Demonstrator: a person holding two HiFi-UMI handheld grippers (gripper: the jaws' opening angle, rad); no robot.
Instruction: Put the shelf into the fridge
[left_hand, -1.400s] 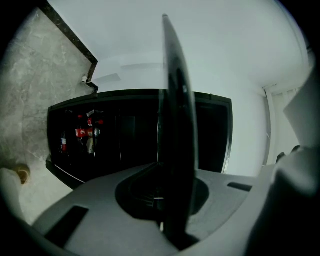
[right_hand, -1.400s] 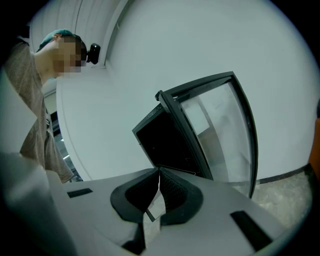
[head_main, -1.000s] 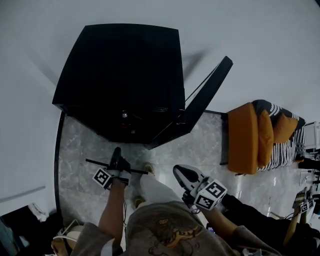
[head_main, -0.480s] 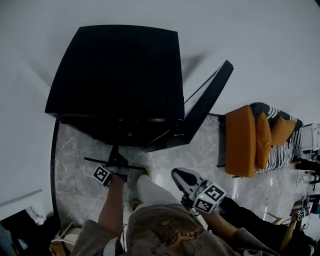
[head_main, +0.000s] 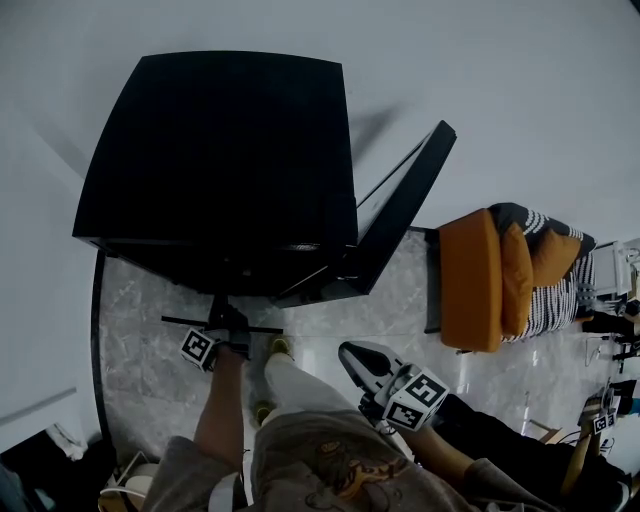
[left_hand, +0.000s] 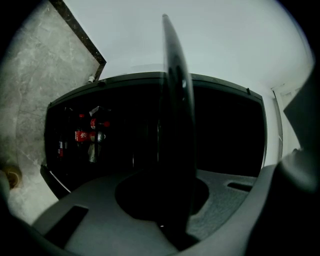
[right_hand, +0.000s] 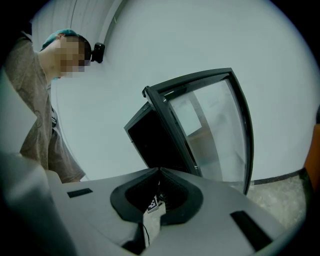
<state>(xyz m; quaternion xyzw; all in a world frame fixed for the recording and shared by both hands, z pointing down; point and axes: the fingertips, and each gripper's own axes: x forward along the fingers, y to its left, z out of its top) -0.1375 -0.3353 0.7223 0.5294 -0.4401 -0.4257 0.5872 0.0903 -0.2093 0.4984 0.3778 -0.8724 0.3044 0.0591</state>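
**One shelf clamped, just short of the fridge: line it up before pushing**

The left gripper has its jaws nearly closed on the shelf. From above the shelf shows only as a thin dark line, held just in front of the fridge and above the floor. In the left gripper view the shelf is edge-on and aimed at the dark interior, with red drink cans deep inside.

The right gripper hangs further back from the fridge, its jaws together and empty. The door stands swung wide at the fridge's side, so the way in looks clear.

The grip is narrow and one-handed (likely to let the shelf sag or twist). So I would square the shelf's edges to the fridge's side walls, find the ledges, then slide it in slowly.
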